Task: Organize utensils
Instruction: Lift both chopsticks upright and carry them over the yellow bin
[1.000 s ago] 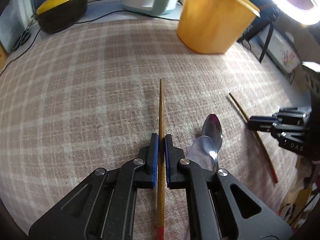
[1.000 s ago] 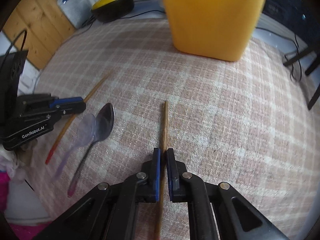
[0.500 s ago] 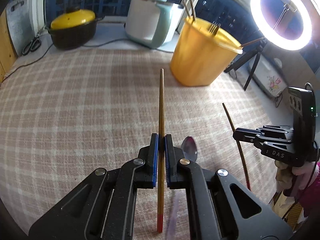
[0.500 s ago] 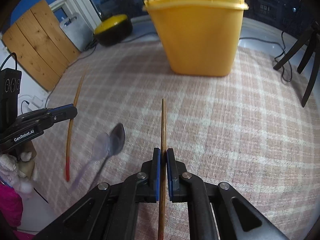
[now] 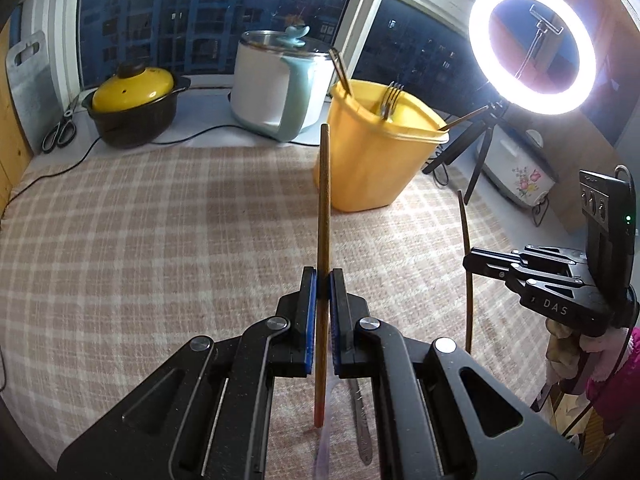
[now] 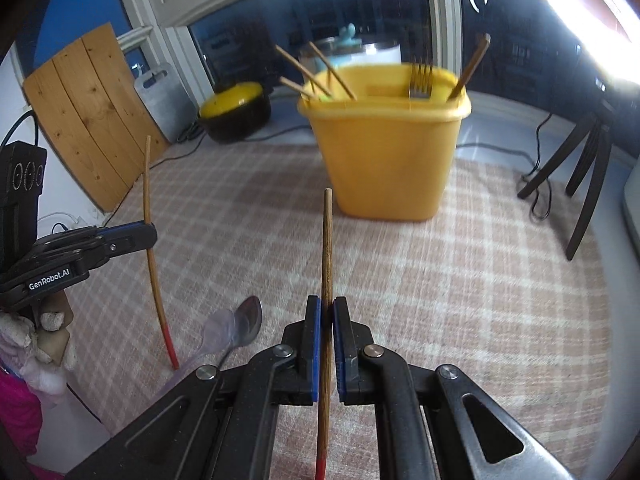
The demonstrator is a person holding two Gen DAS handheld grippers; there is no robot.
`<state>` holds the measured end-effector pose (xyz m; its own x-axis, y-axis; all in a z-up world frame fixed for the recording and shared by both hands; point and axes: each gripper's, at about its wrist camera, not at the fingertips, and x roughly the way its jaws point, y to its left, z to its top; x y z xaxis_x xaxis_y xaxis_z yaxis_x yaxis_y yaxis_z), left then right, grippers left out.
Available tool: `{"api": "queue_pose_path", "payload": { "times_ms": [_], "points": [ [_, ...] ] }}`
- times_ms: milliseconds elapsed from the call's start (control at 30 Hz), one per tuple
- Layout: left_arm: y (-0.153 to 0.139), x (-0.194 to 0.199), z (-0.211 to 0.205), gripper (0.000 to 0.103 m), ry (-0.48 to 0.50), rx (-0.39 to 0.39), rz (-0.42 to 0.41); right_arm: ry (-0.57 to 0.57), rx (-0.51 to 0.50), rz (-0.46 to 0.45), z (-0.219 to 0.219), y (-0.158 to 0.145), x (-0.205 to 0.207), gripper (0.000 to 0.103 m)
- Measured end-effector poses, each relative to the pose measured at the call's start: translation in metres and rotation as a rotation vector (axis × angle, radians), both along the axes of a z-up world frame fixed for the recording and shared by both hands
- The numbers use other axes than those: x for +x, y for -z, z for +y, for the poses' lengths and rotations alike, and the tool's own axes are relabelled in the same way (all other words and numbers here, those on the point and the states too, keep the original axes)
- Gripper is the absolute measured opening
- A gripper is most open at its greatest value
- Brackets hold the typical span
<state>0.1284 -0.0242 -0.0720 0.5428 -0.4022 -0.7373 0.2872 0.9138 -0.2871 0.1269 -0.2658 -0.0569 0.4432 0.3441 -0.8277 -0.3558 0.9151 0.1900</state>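
Two chopsticks, one clamped lengthwise in each gripper (image 5: 323, 280) (image 6: 327, 308), point toward the yellow utensil bucket (image 6: 386, 152) standing ahead.

Black grippers (image 5: 323, 276), blue-padded jaws, silver screws, white "GenRobot.AI" lettering

The chopstick (image 5: 323, 216) looks like wood. The yellow bucket (image 5: 372, 160) is smooth plastic. The checked cloth (image 5: 160, 240) seems soft, maybe rough.

home kitchen | pot (image 5: 134, 104), rice cooker (image 5: 280, 88) (by window) | utensil bin (image 6: 386, 140)
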Motion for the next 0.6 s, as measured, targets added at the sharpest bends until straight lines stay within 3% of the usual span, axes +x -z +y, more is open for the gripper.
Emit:
{"api": "queue_pose_path", "payload": {
  "times_ms": [600],
  "points": [
    [-0.035,0.005,-0.007,0.004,0.025,-0.025,-0.102,0.010,-0.003,-0.191,0.000,-0.048,-0.002,0.003]
  ]
}}
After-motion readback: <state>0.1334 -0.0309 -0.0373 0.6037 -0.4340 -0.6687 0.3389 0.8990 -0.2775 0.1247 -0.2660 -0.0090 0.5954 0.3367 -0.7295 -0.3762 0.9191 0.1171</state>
